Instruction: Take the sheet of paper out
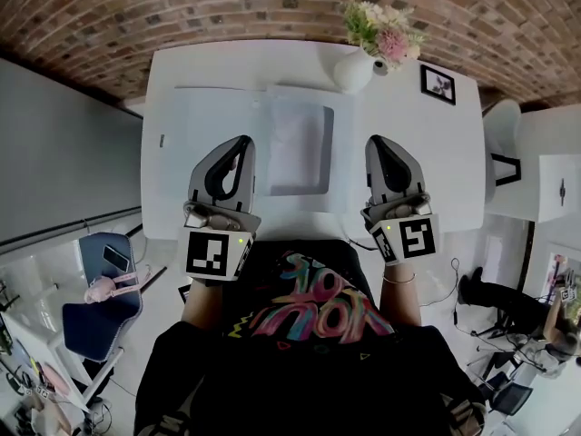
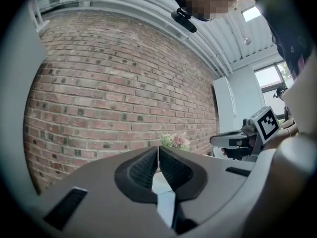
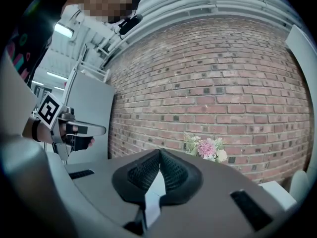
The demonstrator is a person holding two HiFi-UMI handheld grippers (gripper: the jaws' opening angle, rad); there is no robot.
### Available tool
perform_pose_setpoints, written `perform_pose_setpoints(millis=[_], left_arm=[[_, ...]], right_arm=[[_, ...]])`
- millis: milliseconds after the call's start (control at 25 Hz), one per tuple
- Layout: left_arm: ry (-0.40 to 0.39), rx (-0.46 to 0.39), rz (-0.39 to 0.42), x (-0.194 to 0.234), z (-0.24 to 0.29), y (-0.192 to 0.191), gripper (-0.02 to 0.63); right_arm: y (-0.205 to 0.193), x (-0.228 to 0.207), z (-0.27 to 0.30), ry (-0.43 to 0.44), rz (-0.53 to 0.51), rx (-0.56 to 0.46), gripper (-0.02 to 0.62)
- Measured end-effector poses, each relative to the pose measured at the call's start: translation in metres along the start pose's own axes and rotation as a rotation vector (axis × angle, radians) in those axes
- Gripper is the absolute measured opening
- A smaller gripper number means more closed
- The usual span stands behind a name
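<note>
Your left gripper [image 1: 241,145] and right gripper [image 1: 377,143] both hover level over the near edge of the white table [image 1: 182,80]. Each has its jaws pressed together with nothing between them. The sheet of paper [image 1: 298,148] lies flat on the table ahead, between the two grippers and untouched; a larger pale sheet [image 1: 213,139] lies beside it on the left. A white vase [image 1: 352,69] of flowers [image 1: 381,25] and a small framed picture [image 1: 438,84] stand at the far edge. The colourful lettering on your black shirt [image 1: 313,312] is not legible.
</note>
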State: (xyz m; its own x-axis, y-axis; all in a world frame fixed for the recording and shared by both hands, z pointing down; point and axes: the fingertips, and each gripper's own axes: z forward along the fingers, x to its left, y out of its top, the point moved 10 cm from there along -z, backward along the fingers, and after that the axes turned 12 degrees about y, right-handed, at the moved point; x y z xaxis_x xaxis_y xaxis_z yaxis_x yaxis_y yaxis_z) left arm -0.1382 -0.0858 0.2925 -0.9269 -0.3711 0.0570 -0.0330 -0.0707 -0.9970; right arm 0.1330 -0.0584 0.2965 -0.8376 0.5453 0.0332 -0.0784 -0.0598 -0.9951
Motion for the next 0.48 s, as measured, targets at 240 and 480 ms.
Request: perform_pose_setpoints(millis=[240, 480], left_arm=[[-0.046, 0.086, 0.049, -0.003, 0.013, -0.022, 0.028], [-0.088, 0.154, 0.014, -0.008, 0.028, -0.047, 0.116]], right_arm=[[-0.009, -0.006, -0.001, 0.004, 0.008, 0.036, 0.018], [-0.021, -0.014, -0.004, 0.007, 0.012, 0.066, 0.018]])
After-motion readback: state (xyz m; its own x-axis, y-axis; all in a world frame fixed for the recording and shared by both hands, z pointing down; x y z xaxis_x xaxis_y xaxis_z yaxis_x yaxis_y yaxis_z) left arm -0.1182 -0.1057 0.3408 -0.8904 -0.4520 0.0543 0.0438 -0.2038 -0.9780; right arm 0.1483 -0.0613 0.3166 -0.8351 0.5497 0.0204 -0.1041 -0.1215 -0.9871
